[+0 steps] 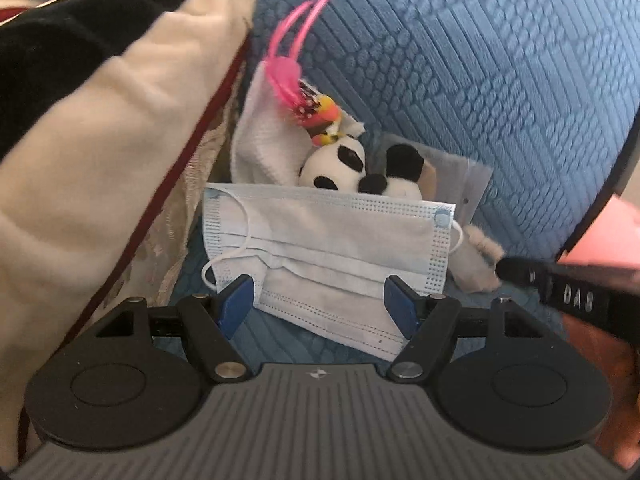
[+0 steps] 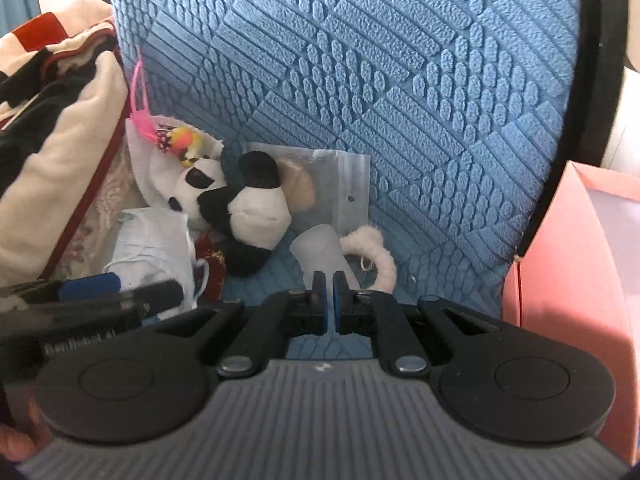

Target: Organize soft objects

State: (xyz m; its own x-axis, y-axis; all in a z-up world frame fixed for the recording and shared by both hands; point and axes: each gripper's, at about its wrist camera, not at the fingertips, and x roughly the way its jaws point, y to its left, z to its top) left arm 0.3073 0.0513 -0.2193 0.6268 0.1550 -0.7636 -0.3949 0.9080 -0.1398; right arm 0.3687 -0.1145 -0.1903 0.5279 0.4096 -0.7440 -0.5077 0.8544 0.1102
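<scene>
while the left tongs (image 1: 318,304) gape around a face mask (image 1: 328,256), the right tongs (image 2: 329,300) pinch a white pouch (image 2: 324,256).

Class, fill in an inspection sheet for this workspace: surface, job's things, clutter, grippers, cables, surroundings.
Surface: blue textured cushion seat and upright backrest.
Job's things: face mask in front of panda plush; white cloth with pink feather toy behind; furry ring at right.
Clutter: clear packet against the backrest.
Grippers: left gripper open, jaws astride the mask's lower edge; right gripper shut on a translucent white piece.
Cables: nothing seen.
Surroundings: cream and black blanket left; pink box right.
</scene>
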